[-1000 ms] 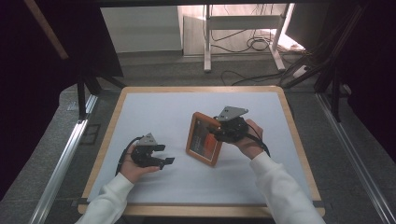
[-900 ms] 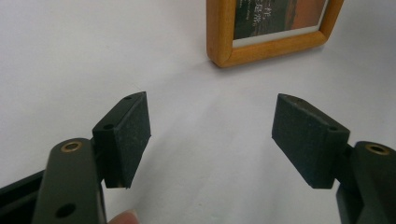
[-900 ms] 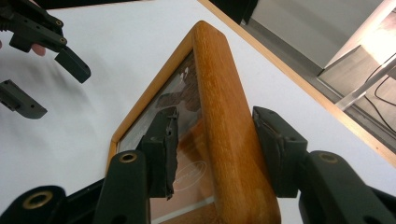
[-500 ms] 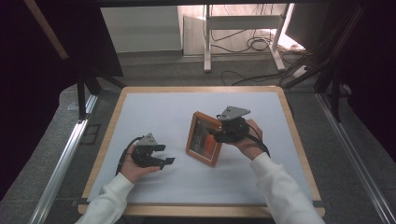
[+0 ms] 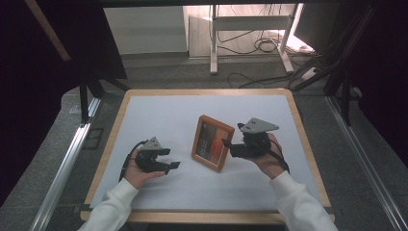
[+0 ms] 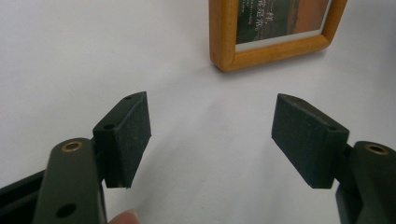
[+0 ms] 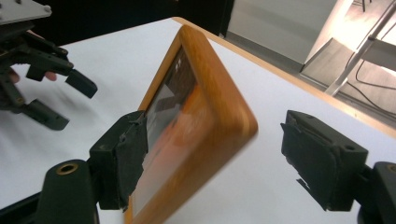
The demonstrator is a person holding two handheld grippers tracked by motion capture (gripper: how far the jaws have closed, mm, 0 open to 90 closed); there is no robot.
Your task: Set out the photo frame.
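A wooden picture frame (image 5: 212, 142) with an orange and dark print stands upright on the white table top (image 5: 159, 110). My right gripper (image 5: 229, 147) is at the frame's right edge and its jaws have just been opening. In the right gripper view the frame (image 7: 201, 116) is between them: one pad (image 7: 122, 154) is close against the glass, the other (image 7: 322, 156) is well clear. My left gripper (image 5: 171, 158) rests open on the table left of the frame, nothing between its pads (image 6: 128, 133). The frame's lower corner (image 6: 273, 32) lies ahead of it.
The table top has a wooden rim (image 5: 303, 130). Metal rails (image 5: 67, 159) run along both sides of the table. A stand and cables (image 5: 250, 43) are on the floor beyond the far edge. My left gripper (image 7: 70, 103) is seen across the frame from the right one.
My right gripper has let go of the frame, its jaws spreading, and has drawn back to the right. The frame stays standing. The left gripper has not moved.
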